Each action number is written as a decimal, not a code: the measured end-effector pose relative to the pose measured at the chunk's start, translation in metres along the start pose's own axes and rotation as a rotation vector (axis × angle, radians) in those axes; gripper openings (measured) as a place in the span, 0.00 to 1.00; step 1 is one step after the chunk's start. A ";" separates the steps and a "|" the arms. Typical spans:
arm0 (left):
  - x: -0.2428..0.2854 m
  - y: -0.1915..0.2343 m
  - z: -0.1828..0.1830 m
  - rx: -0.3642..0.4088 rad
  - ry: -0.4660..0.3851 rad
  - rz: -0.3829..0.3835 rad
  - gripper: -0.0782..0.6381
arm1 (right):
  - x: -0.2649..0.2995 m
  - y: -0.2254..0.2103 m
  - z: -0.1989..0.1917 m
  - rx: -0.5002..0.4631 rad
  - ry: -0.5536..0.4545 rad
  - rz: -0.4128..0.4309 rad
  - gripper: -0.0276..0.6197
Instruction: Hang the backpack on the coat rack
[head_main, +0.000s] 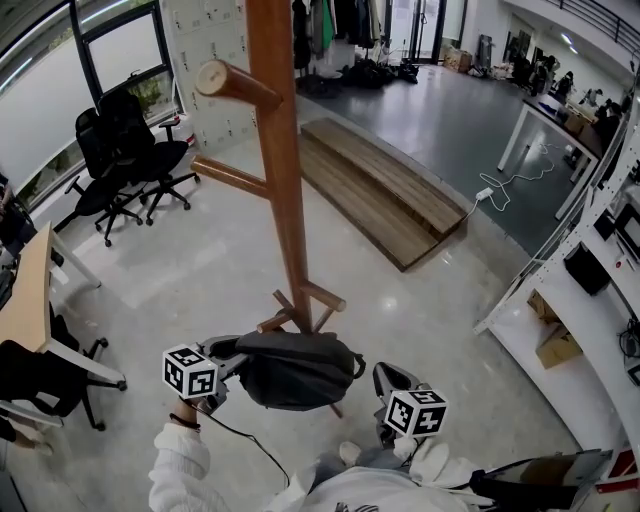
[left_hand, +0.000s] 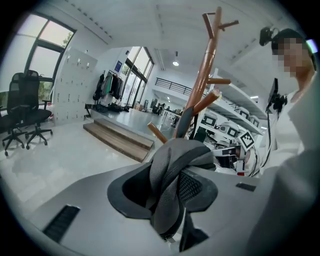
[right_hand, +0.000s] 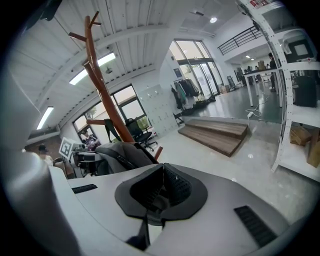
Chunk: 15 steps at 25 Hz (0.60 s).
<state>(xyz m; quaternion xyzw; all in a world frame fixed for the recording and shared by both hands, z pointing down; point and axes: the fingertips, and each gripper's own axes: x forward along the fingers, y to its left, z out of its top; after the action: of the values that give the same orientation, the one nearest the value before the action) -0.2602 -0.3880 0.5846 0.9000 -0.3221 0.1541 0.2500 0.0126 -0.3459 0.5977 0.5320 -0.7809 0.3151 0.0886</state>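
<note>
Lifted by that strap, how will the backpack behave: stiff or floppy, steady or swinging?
Probably floppy: the backpack sags as a soft lump beside the left tool. Its padded mesh strap folds and bunches between the tool's jaws, so it likely squashes rather than slips. Held by one strap, it may swing.
</note>
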 end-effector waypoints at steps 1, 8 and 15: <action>0.003 0.000 -0.001 0.007 0.003 0.012 0.26 | -0.001 0.000 0.000 -0.001 -0.001 -0.001 0.06; 0.014 0.013 -0.003 0.092 0.041 0.199 0.32 | -0.002 0.000 -0.002 0.001 0.001 -0.008 0.06; 0.003 0.020 -0.001 0.147 0.020 0.410 0.38 | -0.001 0.011 -0.007 -0.006 0.011 0.014 0.06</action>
<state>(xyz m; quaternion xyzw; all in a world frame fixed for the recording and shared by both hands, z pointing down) -0.2714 -0.4026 0.5939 0.8301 -0.4836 0.2336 0.1501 0.0019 -0.3386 0.5989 0.5245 -0.7851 0.3163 0.0920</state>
